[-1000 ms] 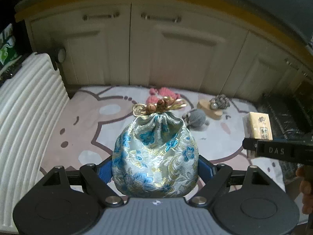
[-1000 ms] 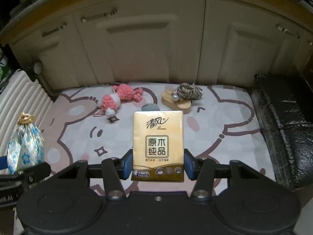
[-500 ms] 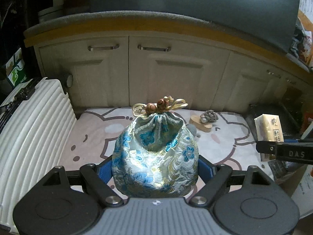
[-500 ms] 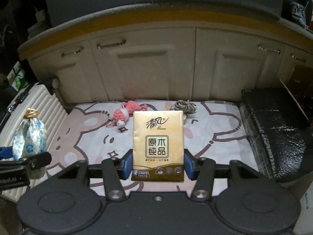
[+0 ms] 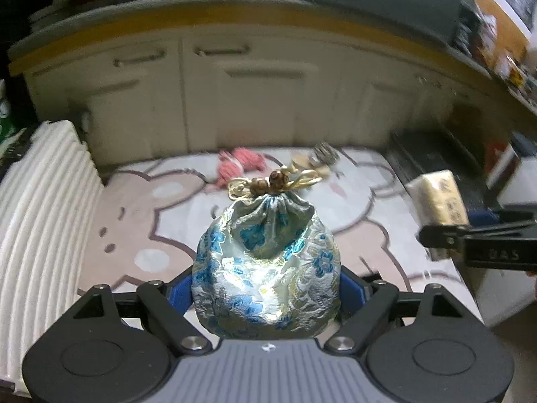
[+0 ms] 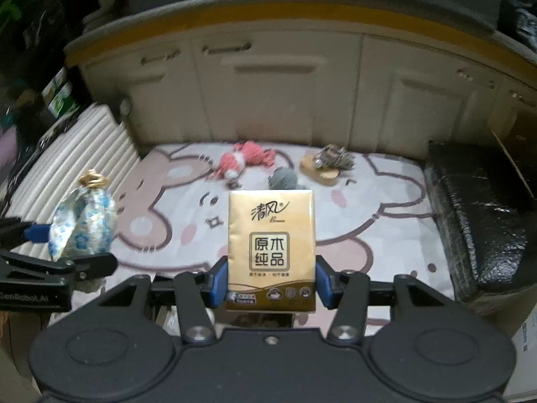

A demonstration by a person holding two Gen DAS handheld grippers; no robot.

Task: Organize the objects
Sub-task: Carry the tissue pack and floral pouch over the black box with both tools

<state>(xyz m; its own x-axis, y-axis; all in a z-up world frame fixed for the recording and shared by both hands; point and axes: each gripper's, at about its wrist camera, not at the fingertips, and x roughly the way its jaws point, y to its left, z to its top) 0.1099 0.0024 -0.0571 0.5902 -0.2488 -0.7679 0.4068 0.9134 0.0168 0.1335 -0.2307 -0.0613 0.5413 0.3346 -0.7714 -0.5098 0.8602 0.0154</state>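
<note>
My left gripper (image 5: 266,292) is shut on a blue-and-gold brocade drawstring pouch (image 5: 265,265), held upright above the cartoon rug (image 5: 141,215); the pouch (image 6: 84,221) also shows at the left of the right wrist view. My right gripper (image 6: 272,285) is shut on a gold tissue pack (image 6: 272,245), seen again in the left wrist view as the tissue pack (image 5: 439,198) at the right. On the rug lie a pink knitted toy (image 6: 245,161), a grey knitted ball (image 6: 283,178) and a wooden piece with a grey tuft (image 6: 329,164).
A white ribbed suitcase (image 5: 37,208) borders the rug on the left. A black quilted bag (image 6: 480,225) sits at the right. Cream cabinet doors (image 6: 275,94) stand behind the rug under a yellow-edged counter.
Both grippers have pulled back and risen from the rug with their loads; the rug items look smaller and farther. The views now show more of the cabinets and counter.
</note>
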